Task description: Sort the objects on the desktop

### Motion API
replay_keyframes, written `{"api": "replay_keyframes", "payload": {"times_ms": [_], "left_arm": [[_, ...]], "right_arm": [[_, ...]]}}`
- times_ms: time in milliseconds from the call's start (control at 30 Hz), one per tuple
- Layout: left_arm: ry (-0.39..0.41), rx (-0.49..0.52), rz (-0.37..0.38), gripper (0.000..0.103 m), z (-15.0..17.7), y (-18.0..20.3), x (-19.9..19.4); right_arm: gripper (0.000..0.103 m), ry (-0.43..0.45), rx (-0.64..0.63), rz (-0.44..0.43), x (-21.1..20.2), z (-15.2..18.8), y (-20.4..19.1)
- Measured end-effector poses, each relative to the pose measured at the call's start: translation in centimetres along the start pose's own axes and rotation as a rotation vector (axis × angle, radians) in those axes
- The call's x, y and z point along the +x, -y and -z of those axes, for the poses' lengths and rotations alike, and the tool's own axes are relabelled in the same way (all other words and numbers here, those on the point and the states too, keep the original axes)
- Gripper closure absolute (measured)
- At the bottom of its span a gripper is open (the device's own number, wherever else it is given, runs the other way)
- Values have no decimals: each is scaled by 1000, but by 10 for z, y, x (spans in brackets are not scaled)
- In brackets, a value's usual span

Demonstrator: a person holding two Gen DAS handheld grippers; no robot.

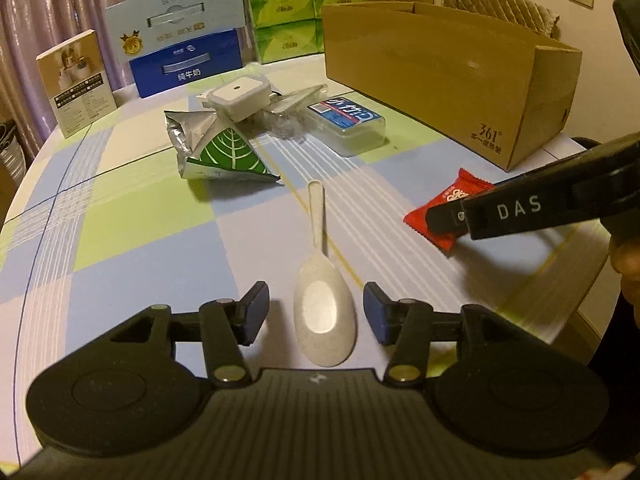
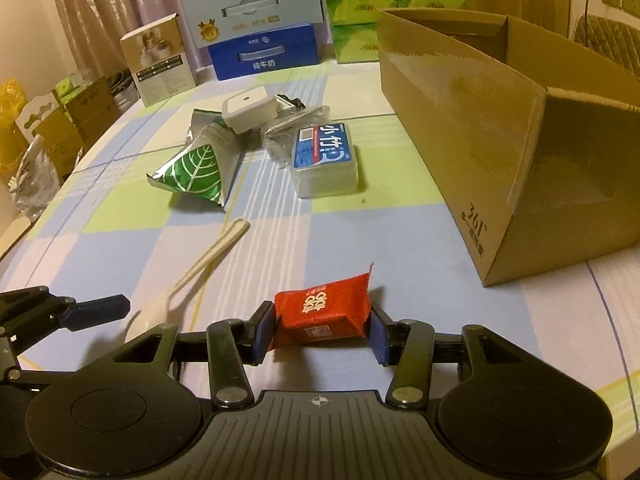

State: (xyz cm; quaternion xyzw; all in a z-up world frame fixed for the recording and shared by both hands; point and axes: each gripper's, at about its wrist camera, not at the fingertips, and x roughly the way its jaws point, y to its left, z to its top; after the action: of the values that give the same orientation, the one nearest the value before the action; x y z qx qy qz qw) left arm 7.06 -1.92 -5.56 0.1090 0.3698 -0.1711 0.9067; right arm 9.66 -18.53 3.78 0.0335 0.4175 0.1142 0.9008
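— Left wrist view: what is between the blue pads?
— The left gripper [image 1: 316, 316] is wide open around the oval bowl of a pale, matte plastic spoon [image 1: 324, 312] lying flat on the checked tablecloth [image 1: 140, 240]; the pads do not touch it.
— And the right one?
— The right gripper [image 2: 320, 330] has its pads on both sides of a glossy red snack packet [image 2: 322, 312]; whether it really squeezes, I cannot tell. A cardboard box [image 2: 500, 140] stands near, on the right.
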Motion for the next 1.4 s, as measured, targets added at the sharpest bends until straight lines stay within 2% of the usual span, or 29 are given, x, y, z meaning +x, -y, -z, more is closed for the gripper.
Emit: {"api": "replay_keyframes", "payload": {"times_ms": [167,267,333,500,733,1000,1200,1400], "left_arm": [[-8,-22,1,58,2,2,3],[-5,-22,-3,58,1,4,4],[-6,-35,0,62,1,4,5],[4,-32,-3,75,1,6,4],[5,-46,-3,76,-1,6,3],[58,-50,-7,76,-7,2,-10],[37,-71,3,76,-4,-1,-4],[63,-71,-13,76,-6,-2,-9]], "right_arm": [[55,8,4,7,0,1,1],[48,17,6,17,-1,1,2],[38,22,7,23,-1,1,2],[29,36,21,32,-1,-1,5],[28,41,16,33,-2,-2,4],[27,38,-2,37,1,0,3],[27,29,9,40,5,0,5],[27,28,-23,45,7,1,1]]}}
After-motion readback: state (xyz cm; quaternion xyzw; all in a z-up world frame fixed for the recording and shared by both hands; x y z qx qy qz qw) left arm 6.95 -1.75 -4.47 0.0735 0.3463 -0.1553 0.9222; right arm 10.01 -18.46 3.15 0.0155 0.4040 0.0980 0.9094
